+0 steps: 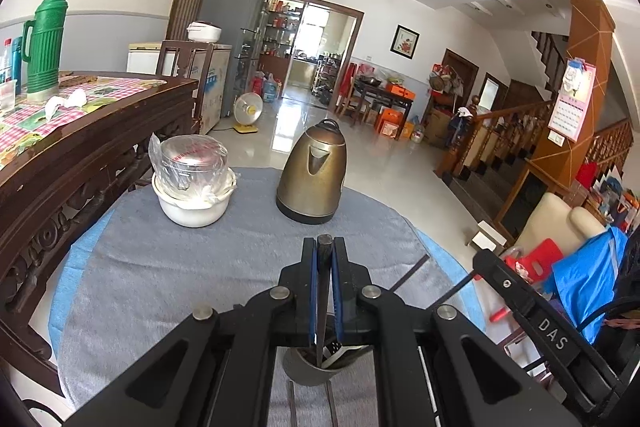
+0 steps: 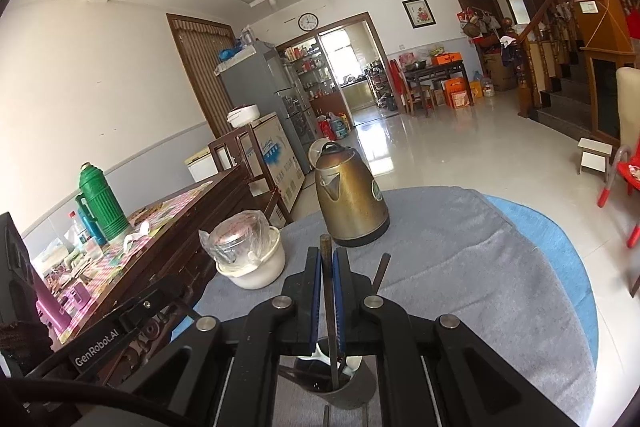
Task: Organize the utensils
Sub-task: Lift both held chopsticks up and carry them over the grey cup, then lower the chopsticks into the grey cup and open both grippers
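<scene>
- Two black two-finger grippers: the left gripper (image 1: 324,247) grasps one dark slender chopstick (image 1: 323,291); the right gripper (image 2: 326,255) is clenched on a second dark chopstick (image 2: 329,299).
- Both chopsticks' lower ends sit in one grey round utensil cup (image 1: 306,373) on the grey cloth-covered table (image 1: 180,267).
- One brass-coloured electric kettle (image 1: 312,179) and one white bowl (image 1: 192,211) stand beyond.
- Only the right wrist view shows a white utensil (image 2: 322,353) inside the cup.
</scene>
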Available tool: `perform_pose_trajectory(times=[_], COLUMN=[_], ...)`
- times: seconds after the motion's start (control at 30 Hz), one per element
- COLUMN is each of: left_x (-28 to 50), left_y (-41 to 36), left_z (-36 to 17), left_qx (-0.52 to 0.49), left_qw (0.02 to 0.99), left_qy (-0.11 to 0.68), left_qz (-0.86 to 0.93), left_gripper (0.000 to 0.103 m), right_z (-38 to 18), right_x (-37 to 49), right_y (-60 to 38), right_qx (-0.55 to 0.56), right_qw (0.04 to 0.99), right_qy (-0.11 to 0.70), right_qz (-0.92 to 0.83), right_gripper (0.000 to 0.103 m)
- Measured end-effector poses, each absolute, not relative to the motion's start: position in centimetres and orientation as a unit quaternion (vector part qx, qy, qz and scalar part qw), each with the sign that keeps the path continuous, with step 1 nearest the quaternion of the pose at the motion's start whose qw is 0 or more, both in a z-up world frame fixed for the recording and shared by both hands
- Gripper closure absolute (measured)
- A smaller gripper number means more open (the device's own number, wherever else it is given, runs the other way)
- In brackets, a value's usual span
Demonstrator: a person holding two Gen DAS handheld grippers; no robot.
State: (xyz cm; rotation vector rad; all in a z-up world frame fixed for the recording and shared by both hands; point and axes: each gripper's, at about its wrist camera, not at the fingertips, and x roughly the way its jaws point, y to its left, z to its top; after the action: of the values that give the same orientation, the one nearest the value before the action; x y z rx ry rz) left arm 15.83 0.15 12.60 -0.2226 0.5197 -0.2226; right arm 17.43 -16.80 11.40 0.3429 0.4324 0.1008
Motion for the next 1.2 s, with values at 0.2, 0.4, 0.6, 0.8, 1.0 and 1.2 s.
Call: perform_pose_trajectory(times=[0.2, 0.4, 0.6, 0.8, 1.0, 1.2], left_x=[15.1, 14.6, 14.4, 14.0, 13.4, 12.3], left_y=[-0.1, -0.2, -0.2, -0.5, -0.7, -0.7], left_z=[12.6, 12.4, 11.7, 11.1, 10.7, 10.4], left_qx=[-0.105, -0.096, -0.096, -0.090, -0.091, -0.090], left_qw=[0.954, 0.954, 0.950, 0.946, 0.942, 0.940], left_qy=[0.256, 0.259, 0.274, 0.289, 0.302, 0.312], left_qz=[-0.115, -0.113, -0.113, -0.115, -0.114, -0.108], left_gripper=[0.096, 0.095, 0.095, 0.095, 0.095, 0.062], right_z=[11.0, 10.3, 9.8, 9.2, 8.8, 8.3], right_x=[16.9, 16.7, 16.6, 16.4, 16.0, 15.0], right_y=[-16.4, -16.2, -16.4, -16.7, -16.7, -17.7], right_qx=[0.167, 0.172, 0.182, 0.191, 0.208, 0.251], right_qw=[0.960, 0.957, 0.952, 0.948, 0.940, 0.924], right_qy=[0.218, 0.228, 0.240, 0.247, 0.260, 0.270], right_qz=[0.053, 0.055, 0.057, 0.062, 0.072, 0.096], right_gripper=[0.096, 0.096, 0.095, 0.093, 0.092, 0.085])
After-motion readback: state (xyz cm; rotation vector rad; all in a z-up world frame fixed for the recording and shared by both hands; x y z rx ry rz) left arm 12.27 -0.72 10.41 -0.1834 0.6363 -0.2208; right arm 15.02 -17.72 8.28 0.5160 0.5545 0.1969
